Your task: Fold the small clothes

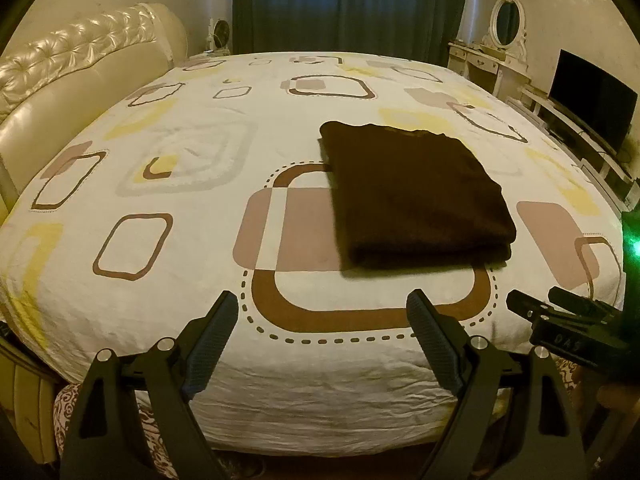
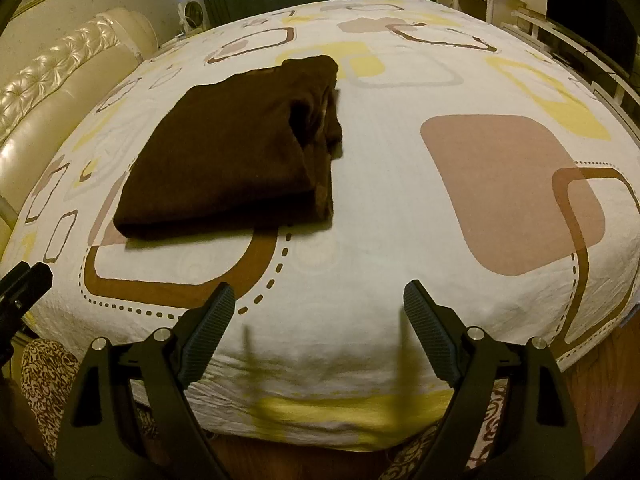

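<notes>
A dark brown garment [image 1: 416, 196] lies folded into a flat rectangle on the bed, also in the right wrist view [image 2: 236, 152]. My left gripper [image 1: 322, 300] is open and empty, held over the bed's near edge, short of the garment. My right gripper [image 2: 318, 292] is open and empty, also near the front edge, to the right of the garment. The right gripper shows at the right edge of the left wrist view [image 1: 560, 312]. The left gripper shows at the left edge of the right wrist view [image 2: 24, 284].
The bed [image 1: 192, 264] has a white cover with brown, pink and yellow squares. A padded cream headboard [image 1: 68, 80] runs along the left. A dressing table with mirror [image 1: 500, 40] and a TV [image 1: 592, 100] stand at the right. Dark curtains [image 1: 348, 4] hang behind.
</notes>
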{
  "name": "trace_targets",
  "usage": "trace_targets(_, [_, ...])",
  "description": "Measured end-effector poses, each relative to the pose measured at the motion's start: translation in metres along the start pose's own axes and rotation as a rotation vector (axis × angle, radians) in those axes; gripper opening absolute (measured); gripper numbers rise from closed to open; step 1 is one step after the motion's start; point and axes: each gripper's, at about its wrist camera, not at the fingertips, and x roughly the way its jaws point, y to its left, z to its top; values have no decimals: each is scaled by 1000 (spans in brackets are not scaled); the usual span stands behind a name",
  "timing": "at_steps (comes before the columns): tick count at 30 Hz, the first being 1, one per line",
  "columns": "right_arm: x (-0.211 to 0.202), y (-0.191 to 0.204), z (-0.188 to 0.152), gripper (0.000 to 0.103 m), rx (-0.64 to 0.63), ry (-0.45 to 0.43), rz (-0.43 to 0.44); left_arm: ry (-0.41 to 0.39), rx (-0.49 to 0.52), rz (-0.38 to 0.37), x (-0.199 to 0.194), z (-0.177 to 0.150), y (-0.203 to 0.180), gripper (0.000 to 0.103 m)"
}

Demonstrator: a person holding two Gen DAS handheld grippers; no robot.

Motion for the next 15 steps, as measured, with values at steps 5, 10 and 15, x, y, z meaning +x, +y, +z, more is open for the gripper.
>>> trace_targets(5, [1,1,-1,86,-3,3,-1,2,-4,-7,-1,0,0,85])
trace_targets(10, [2,1,-2,86,-6,8,-2,-2,1,-10,-4,0,-3,85])
trace_targets(15, [3,2,-3,86,-10,14,-2,-3,8,-5,-4,0,-7,86])
